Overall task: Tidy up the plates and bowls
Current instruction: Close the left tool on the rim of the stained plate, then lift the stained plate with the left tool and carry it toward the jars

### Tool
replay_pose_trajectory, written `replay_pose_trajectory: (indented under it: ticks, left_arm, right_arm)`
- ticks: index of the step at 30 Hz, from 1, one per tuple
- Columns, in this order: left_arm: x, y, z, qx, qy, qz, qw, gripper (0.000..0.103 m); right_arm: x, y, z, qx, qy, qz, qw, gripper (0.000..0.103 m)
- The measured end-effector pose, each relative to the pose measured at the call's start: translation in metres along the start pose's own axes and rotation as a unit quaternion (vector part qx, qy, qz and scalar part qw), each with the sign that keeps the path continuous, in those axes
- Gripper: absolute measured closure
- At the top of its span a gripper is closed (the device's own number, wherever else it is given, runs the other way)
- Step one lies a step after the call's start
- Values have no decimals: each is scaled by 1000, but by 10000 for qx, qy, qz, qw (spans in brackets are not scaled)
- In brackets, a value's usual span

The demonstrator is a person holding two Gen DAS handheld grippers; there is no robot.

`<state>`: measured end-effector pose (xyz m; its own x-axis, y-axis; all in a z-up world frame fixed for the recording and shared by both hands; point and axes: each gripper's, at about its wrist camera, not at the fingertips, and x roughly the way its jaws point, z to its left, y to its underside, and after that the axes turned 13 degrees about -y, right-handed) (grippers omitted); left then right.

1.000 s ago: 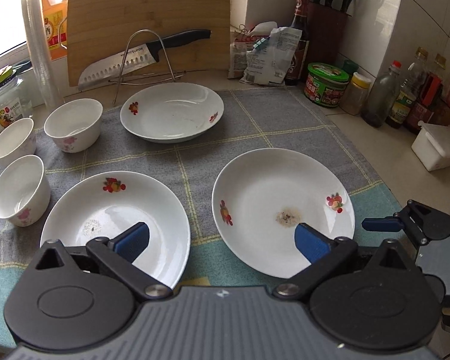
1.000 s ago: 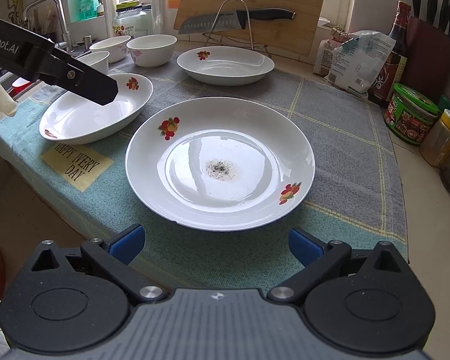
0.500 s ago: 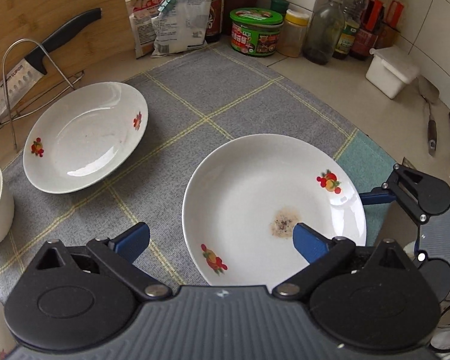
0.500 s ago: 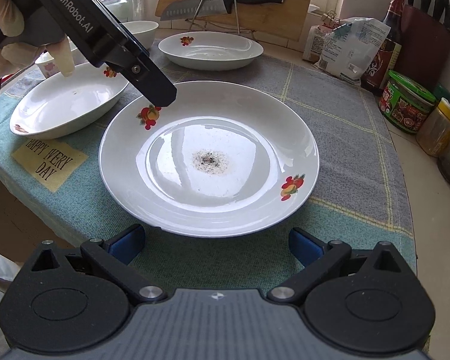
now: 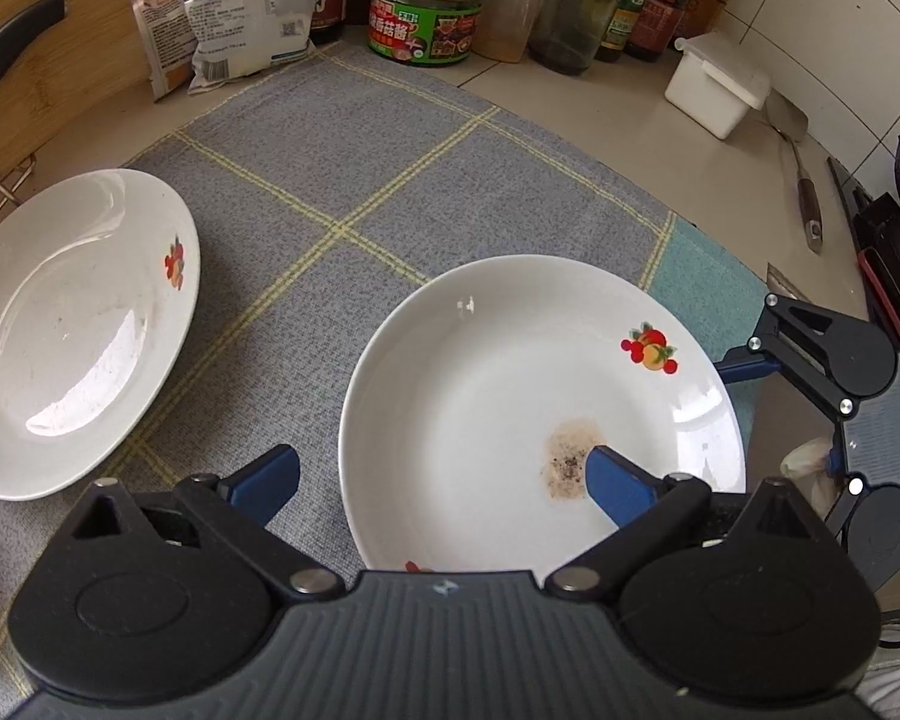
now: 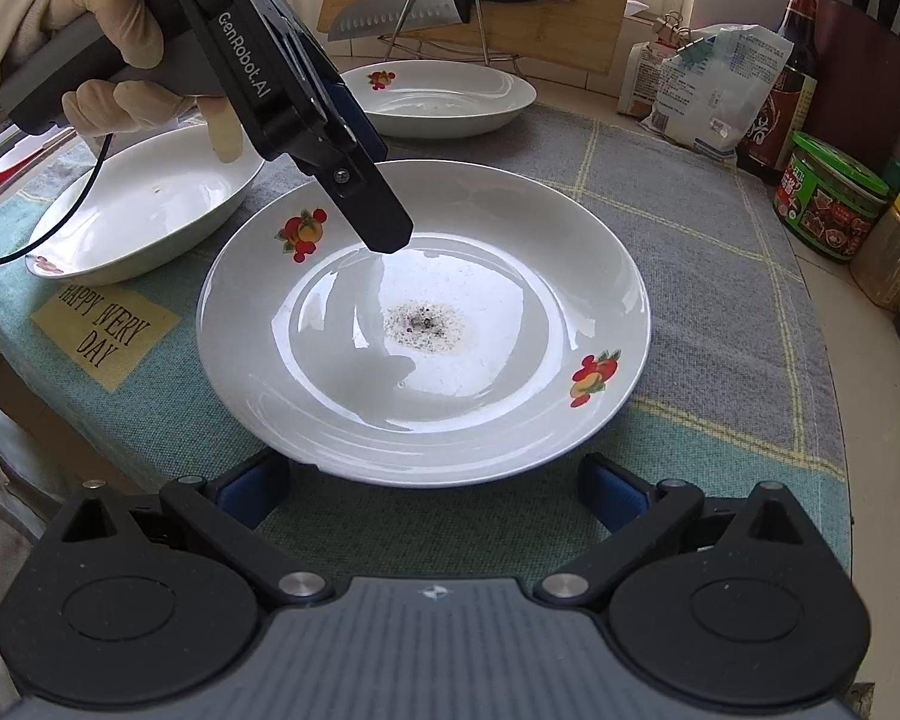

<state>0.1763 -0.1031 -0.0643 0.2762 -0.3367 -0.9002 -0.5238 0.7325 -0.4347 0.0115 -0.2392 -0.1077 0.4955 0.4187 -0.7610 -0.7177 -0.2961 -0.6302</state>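
Note:
A white plate (image 5: pixel 510 372) with fruit prints and a dark speckled stain lies on the grey checked cloth (image 5: pixel 342 138). My left gripper (image 5: pixel 438 480) hangs open over the plate's left rim, one finger above the stain and one outside the rim. From the right wrist view the same plate (image 6: pixel 510 276) sits just beyond my open right gripper (image 6: pixel 435 483), whose fingers straddle its near rim. The left gripper (image 6: pixel 384 228) points down over the plate's far left, held by a gloved hand (image 6: pixel 108 30). A second plate (image 6: pixel 144 204) lies to the left and a third plate (image 6: pixel 444 96) at the back.
A knife on a wire rack (image 6: pixel 438 6) stands before a wooden board at the back. A green-lidded jar (image 5: pixel 426 18), bottles, a white box (image 5: pixel 714 84) and a spatula (image 5: pixel 798 168) line the right side. The cloth's near edge carries a yellow label (image 6: pixel 102 330).
My left gripper has swung right, from above the left plate to over the stained plate, and come lower. My right gripper has moved closer to that plate's near rim.

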Motion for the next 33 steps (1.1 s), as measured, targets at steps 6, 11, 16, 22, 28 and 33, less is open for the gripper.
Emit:
replay_pose_trajectory:
  ticks: [6,11,16,22,28,33]
  left_arm:
    - [11,-7,4,119,442,133,9989,3]
    - [17,-12,5,161,668,221,9974,4]
    - [23,-14,7,90,781,432,9960,9]
    - [27,-17,7,98,790,568,9952,12]
    - [29,-22,5,169,799,617,9948,13]
    - [29,-23,6,173,832,623,9944,14]
  right_arm:
    - [-4,13,4,48,133,-407,9991,0]
    - [-4,12,5,61,159,-421,9990,0]
    - [-3,10,2,-73,43,-402,9992,0]
    - [1,2,-4,-217,-116,-285,9993,0]
    - [2,1,-6,-283,-190,-267,9991,0]
    - [2,0,-7,-319,-224,-250,9989,0]
